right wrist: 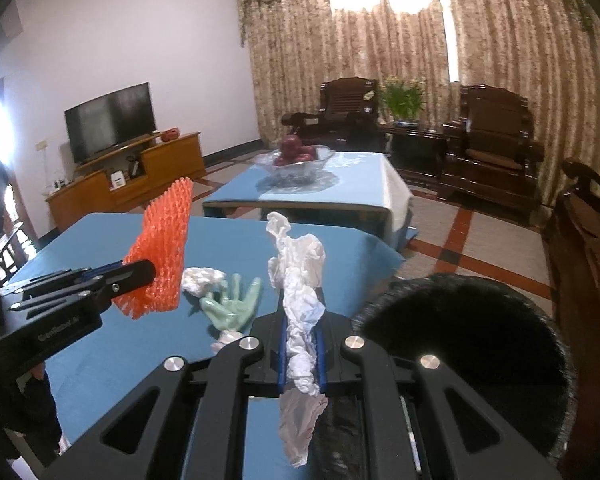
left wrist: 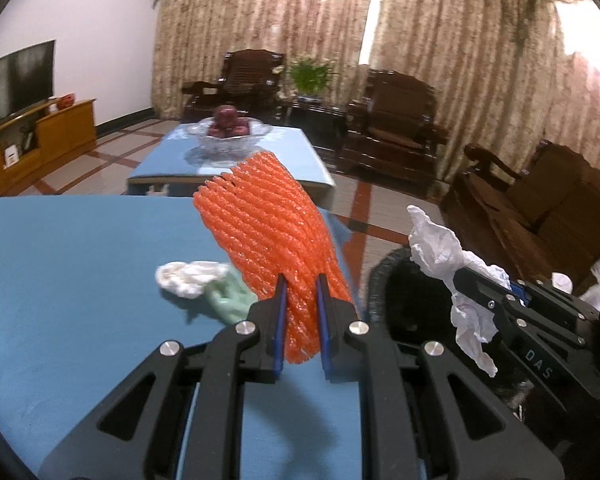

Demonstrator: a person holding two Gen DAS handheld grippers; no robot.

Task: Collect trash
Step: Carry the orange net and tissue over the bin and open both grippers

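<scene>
Left wrist view, left to right. Blue-covered table [left wrist: 80, 280], near: bears a white crumpled scrap [left wrist: 186, 277] touching a pale green ceramic hand [left wrist: 228, 298]. Left gripper [left wrist: 301, 292], centre, raised over the table: jaws clenched on an orange foam fruit net [left wrist: 264, 224] that stands up from the pads, tilted left. Black bin [left wrist: 412, 300], just right of the table edge, mouth open. Right gripper [left wrist: 462, 280], far right, over the bin rim: jaws clamped on a crumpled white tissue [left wrist: 440, 244].

Right wrist view, left to right. Left gripper [right wrist: 150, 272] holding the orange net [right wrist: 160, 260] above the table [right wrist: 100, 360]. White scrap [right wrist: 202, 278] and green hand [right wrist: 232, 308] lying on the cloth, touching. Right gripper [right wrist: 302, 344], near centre: jaws closed on the tissue [right wrist: 300, 280], which rises upright and trails below the pads. Bin [right wrist: 460, 320], near right, beside the table. Far: second blue table [right wrist: 360, 184] with a glass bowl of red fruit [right wrist: 294, 156].
</scene>
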